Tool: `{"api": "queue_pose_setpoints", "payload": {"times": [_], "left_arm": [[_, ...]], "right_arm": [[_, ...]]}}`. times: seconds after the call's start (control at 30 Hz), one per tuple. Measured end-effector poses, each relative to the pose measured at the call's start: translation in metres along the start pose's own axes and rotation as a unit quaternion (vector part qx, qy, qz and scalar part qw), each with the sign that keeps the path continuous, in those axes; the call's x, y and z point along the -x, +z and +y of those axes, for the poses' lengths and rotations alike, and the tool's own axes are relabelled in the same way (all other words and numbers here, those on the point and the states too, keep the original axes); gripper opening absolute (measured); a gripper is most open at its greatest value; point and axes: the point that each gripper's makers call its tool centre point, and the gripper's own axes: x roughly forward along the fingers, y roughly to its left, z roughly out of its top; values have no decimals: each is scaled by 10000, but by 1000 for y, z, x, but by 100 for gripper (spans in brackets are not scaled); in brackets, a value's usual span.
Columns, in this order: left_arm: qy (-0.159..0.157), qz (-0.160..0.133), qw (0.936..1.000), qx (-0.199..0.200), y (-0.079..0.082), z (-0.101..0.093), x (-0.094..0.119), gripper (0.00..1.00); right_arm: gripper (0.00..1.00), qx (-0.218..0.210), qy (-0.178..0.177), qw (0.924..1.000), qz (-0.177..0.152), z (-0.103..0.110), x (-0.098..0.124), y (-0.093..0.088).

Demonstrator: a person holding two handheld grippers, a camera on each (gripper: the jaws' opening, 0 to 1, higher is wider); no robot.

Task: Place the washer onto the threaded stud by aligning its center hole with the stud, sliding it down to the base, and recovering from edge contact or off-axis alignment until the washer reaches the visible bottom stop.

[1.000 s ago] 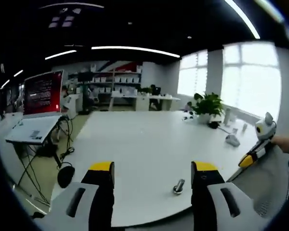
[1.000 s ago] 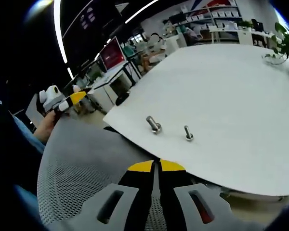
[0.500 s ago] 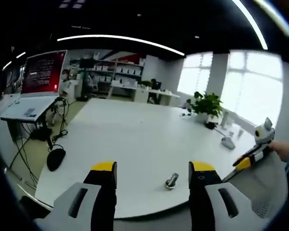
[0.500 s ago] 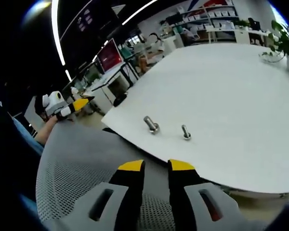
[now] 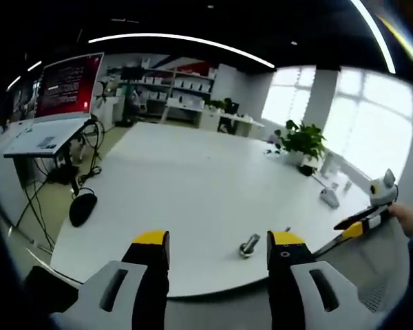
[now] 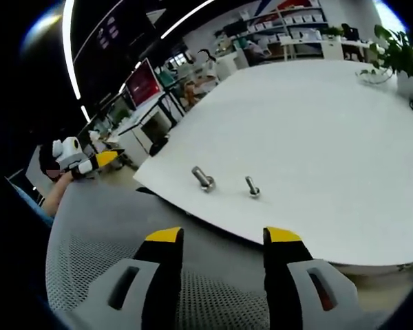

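Two short metal threaded studs lie near the front edge of the white table: a thicker stud with a wide head, and a thinner stud to its right. I cannot pick out a separate washer. My right gripper is open and empty, over a grey mesh chair back short of the table edge. My left gripper is open and empty above the table's near edge, with one stud lying just inside its right jaw. Each gripper also shows in the other's view: the right gripper, the left gripper.
A laptop with a red screen stands on a side stand at the left, with cables and a black round object on the floor below it. A potted plant and a small grey device sit at the table's far right.
My right gripper's jaws have gone from shut to wide open. Both cameras shifted slightly; the studs have not moved on the table.
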Motion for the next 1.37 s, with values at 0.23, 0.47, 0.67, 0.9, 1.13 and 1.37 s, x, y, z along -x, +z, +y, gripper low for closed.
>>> {"api": "queue_pose_setpoints", "payload": {"times": [0.23, 0.47, 0.67, 0.9, 1.13, 1.37], "left_arm": [[3, 39, 9999, 125, -1, 0, 0, 54], [24, -22, 9999, 136, 1, 0, 1, 51], [-85, 147, 9995, 253, -5, -5, 1, 37], [-78, 73, 9986, 524, -4, -4, 2, 38], [-99, 184, 9984, 517, -7, -5, 2, 35], [-106, 356, 9984, 428, -12, -7, 1, 26]], "right_arm": [[51, 29, -29, 9998, 194, 0, -1, -5], [51, 70, -58, 9996, 254, 0, -1, -7], [45, 73, -53, 9997, 232, 1, -1, -6], [39, 71, -21, 9997, 236, 4, 0, -5], [35, 112, -13, 9995, 294, 1, -1, -6], [35, 197, -88, 9997, 138, -3, 1, 1]]}}
